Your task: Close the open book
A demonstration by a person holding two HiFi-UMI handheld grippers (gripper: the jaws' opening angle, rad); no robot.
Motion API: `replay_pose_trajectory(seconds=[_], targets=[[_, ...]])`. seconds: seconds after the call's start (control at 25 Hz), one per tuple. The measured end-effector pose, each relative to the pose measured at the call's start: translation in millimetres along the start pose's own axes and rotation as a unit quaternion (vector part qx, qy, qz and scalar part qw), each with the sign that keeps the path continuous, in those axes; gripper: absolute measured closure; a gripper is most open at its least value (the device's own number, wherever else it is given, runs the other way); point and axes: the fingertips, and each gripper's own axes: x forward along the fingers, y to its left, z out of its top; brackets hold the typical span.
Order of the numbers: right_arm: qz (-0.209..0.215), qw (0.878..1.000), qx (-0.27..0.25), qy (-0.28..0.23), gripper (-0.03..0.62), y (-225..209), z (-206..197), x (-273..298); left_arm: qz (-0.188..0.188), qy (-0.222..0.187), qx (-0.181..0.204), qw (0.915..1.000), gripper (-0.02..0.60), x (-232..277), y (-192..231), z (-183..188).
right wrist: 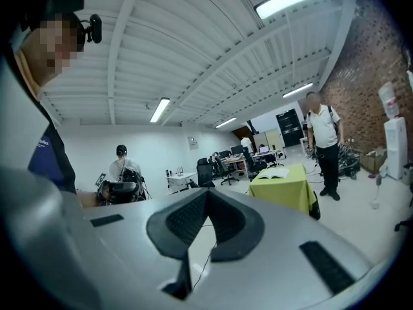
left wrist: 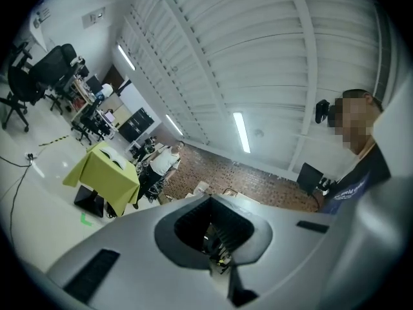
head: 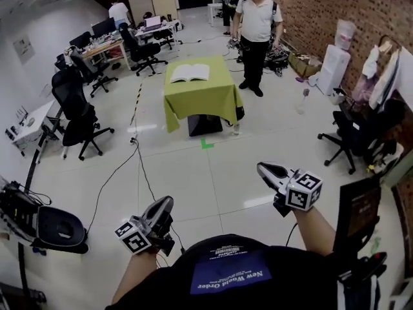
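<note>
The open book (head: 190, 73) lies flat, white pages up, on a small table under a yellow-green cloth (head: 201, 102) far across the room. Both grippers are held low and near me, well short of the table. My left gripper (head: 165, 204) is shut with nothing in it. My right gripper (head: 264, 168) looks shut too, its jaws meeting at the tip and empty. In the left gripper view the book (left wrist: 116, 162) and table (left wrist: 103, 179) are small at the left. In the right gripper view the book (right wrist: 276, 174) sits on the table (right wrist: 284, 191), right of the jaws.
A person in a white shirt (head: 257, 28) stands at the table's far right corner. Black office chairs (head: 77, 115) and desks line the left. Cables (head: 139, 166) cross the floor. A water dispenser (head: 335, 63) and another chair (head: 352, 137) stand at the right wall.
</note>
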Motion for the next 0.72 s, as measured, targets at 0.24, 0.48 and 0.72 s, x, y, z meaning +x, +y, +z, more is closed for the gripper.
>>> replay_pose_trajectory(seconds=[0.24, 0.48, 0.72], targets=[[-0.027, 1.0, 0.006, 0.012, 0.608, -40.1, 5.5, 37.8, -0.026, 0.02, -0.015, 0.9994, 0.575, 47.3, 59.3, 19.9], [-0.055, 0.998, 0.0, -0.012, 0.608, -57.1, 46.9, 125.1, -0.052, 0.032, -0.009, 0.9981, 0.575, 67.6, 143.0, 93.6], [-0.074, 0.997, 0.005, -0.027, 0.608, -78.1, 57.8, 203.3, -0.059, 0.043, -0.002, 0.9974, 0.575, 76.0, 222.5, 145.2]])
